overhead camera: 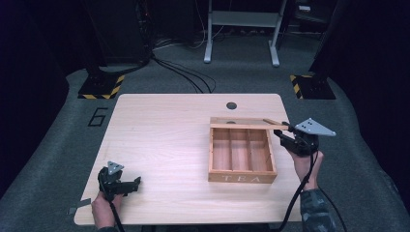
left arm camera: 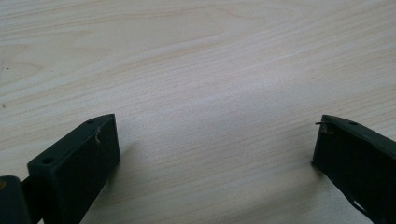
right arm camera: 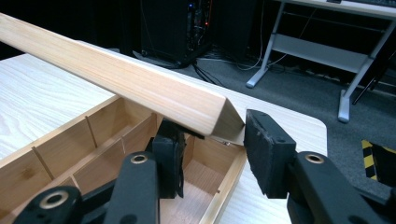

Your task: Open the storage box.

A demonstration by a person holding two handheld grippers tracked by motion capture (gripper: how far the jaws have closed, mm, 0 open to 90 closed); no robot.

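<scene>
A pale wooden table (overhead camera: 159, 140) carries my wooden tea box (overhead camera: 241, 157), right of centre, divided into compartments. Its hinged lid (right arm camera: 140, 88) stands raised at the back; my right gripper (right arm camera: 212, 149), jaws apart around its corner, seems to be lifting it, a detail clear in the right gripper view. My left gripper (left arm camera: 215, 149) rests wide open, empty, near the front-left corner.

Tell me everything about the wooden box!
The wooden box is light wood with thin dividers making compartments, all empty. TEA is written on its front wall. It sits on the table's right side. Its hinged lid is lifted, tilted up at the back; the right gripper's fingers straddle the lid's corner.
</scene>
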